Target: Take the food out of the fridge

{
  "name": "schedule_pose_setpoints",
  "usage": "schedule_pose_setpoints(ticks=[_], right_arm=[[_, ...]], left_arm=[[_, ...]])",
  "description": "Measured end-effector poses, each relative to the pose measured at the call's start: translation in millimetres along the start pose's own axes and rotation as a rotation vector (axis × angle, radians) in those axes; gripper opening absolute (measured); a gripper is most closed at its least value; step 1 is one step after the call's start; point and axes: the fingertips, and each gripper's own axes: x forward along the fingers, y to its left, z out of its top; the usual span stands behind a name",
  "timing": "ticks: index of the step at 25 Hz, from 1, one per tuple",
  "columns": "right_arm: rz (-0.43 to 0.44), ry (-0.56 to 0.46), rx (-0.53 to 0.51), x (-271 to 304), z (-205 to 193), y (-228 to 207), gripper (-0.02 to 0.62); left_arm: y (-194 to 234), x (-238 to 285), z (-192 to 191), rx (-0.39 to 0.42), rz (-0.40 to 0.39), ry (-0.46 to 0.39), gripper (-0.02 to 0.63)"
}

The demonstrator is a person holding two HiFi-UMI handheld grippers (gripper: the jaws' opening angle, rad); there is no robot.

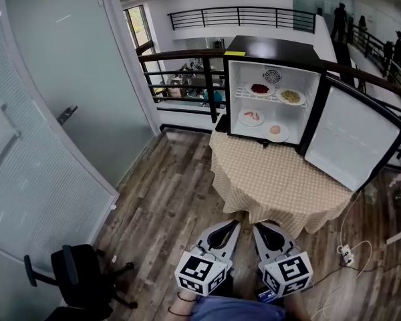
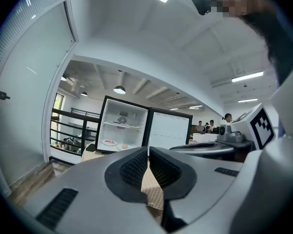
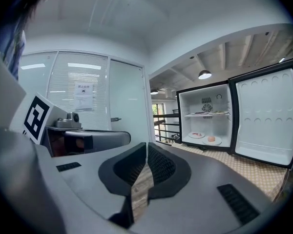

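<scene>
A small white fridge stands open on a table with a checked cloth, its door swung out to the right. Inside are several plates of food: a dark red dish and a yellow dish on the upper shelf, and a pink dish and a peach-coloured item on the floor. My left gripper and right gripper are side by side short of the table's near edge. Both are shut and empty, well away from the fridge. The left gripper and right gripper both face the fridge.
A frosted glass wall with a door handle runs along the left. A black office chair stands at the lower left. A dark railing runs behind the table. A power strip with a cable lies on the floor at right.
</scene>
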Motion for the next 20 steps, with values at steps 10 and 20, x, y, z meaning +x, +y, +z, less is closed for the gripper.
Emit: schedule_pose_setpoints(ticks=[10, 20], right_arm=[[-0.063, 0.021, 0.023, 101.3, 29.0, -40.9, 0.026], [-0.175, 0.032, 0.048, 164.6, 37.3, -76.4, 0.027]], left_arm=[[94.8, 69.2, 30.7, -0.024, -0.066, -0.013, 0.018], [162.1, 121.4, 41.6, -0.027, -0.139, -0.014, 0.018]])
